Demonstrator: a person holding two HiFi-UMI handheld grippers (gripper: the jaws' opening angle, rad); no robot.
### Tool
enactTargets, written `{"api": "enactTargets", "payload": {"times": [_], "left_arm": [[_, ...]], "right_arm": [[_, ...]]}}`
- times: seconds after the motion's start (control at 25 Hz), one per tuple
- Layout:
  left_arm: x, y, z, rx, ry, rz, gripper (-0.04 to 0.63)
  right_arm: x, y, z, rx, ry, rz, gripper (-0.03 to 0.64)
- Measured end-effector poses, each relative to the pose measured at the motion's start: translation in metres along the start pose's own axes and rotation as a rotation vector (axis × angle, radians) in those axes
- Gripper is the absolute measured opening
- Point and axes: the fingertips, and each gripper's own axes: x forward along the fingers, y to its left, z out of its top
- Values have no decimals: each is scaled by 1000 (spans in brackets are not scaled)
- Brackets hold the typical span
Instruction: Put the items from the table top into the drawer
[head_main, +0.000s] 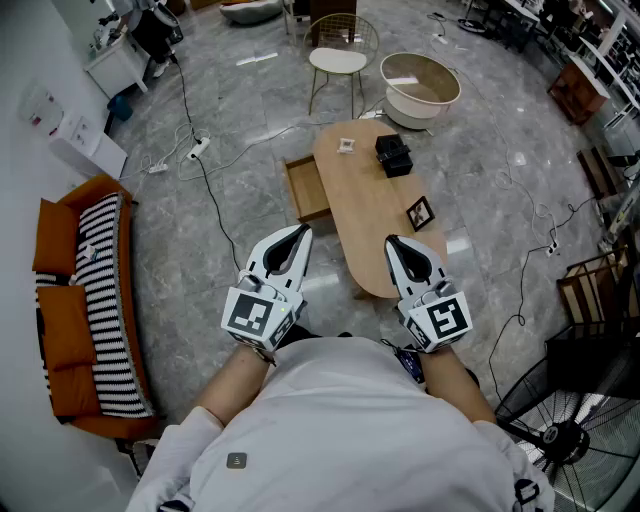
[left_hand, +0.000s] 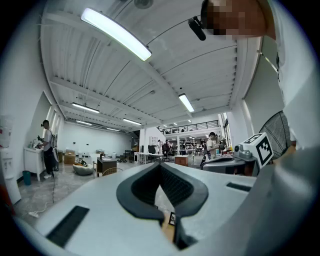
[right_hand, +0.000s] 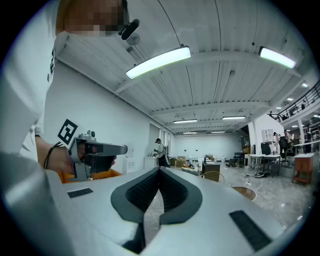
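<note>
Tongs both clenched, empty: left tongs (head_main: 303, 231), right tongs (head_main: 391, 241). The black rigid box (head_main: 393, 155) sits near the oval wooden surface's (head_main: 365, 240) far edge; probably light, so pinch its 2 flat sides.

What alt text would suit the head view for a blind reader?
A person in a white shirt holds a shut left claw and a shut right claw toward a wooden table. Its drawer stands open; a black box, a small white item and a marker card sit on top.
</note>
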Motion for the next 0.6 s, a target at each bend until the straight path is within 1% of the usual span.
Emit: {"api": "enactTargets", "payload": {"times": [0.28,0.6], "left_arm": [[-5,10,-1,3,2,-3,9],[-12,40,-8,-15,12,-1,9]], "right_arm": [[8,10,0,1,-3,17,26],[33,26,1,-13,-6,33,26]]}}
